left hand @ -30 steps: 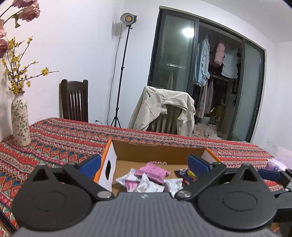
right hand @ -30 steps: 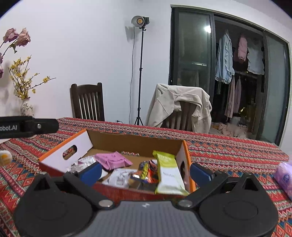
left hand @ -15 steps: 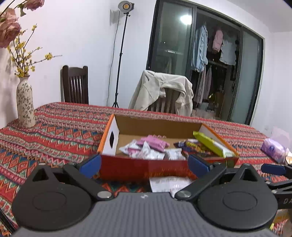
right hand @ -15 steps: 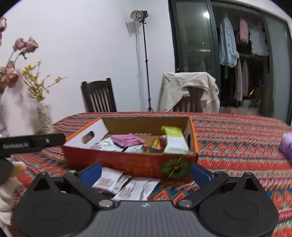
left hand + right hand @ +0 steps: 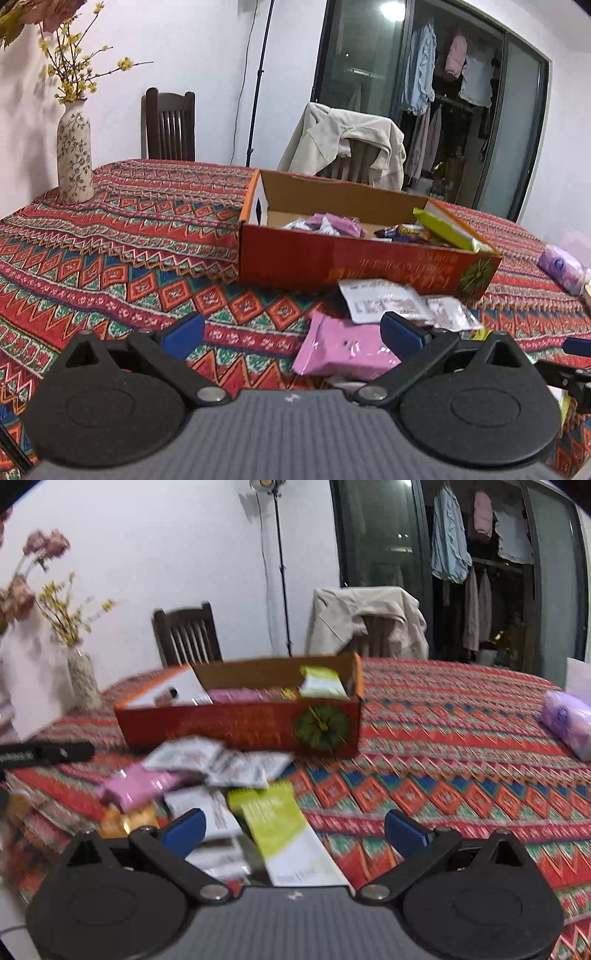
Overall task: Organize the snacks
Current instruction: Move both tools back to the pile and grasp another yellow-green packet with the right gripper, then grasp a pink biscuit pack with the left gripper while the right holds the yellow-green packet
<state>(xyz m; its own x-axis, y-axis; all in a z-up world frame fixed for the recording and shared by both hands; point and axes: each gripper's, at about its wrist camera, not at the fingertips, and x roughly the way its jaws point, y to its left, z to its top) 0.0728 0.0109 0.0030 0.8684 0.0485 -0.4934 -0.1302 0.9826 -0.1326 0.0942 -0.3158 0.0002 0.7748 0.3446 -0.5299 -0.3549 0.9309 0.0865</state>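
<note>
An open red cardboard box [image 5: 314, 258] [image 5: 236, 727] sits on the patterned tablecloth and holds several snack packets, among them a green one [image 5: 448, 230] [image 5: 323, 683] leaning on its right wall. Loose snacks lie in front of it: a pink packet [image 5: 341, 349] [image 5: 136, 786], white packets [image 5: 384, 301] [image 5: 221, 764] and a green-and-white packet [image 5: 280, 830]. My left gripper [image 5: 291, 328] is open, with nothing held, just short of the pink packet. My right gripper [image 5: 293, 825] is open above the green-and-white packet.
A flowered vase [image 5: 74, 155] [image 5: 83, 681] stands at the table's far left. A purple tissue pack [image 5: 561, 267] [image 5: 569, 720] lies at the right. Two chairs [image 5: 170, 125], one draped with a beige jacket [image 5: 351, 144], stand behind the table. A lamp stand [image 5: 280, 572] is by the wall.
Both grippers have pulled back from over the box toward the table's near side. The loose packets in front of the box have come into view. Both stay open.
</note>
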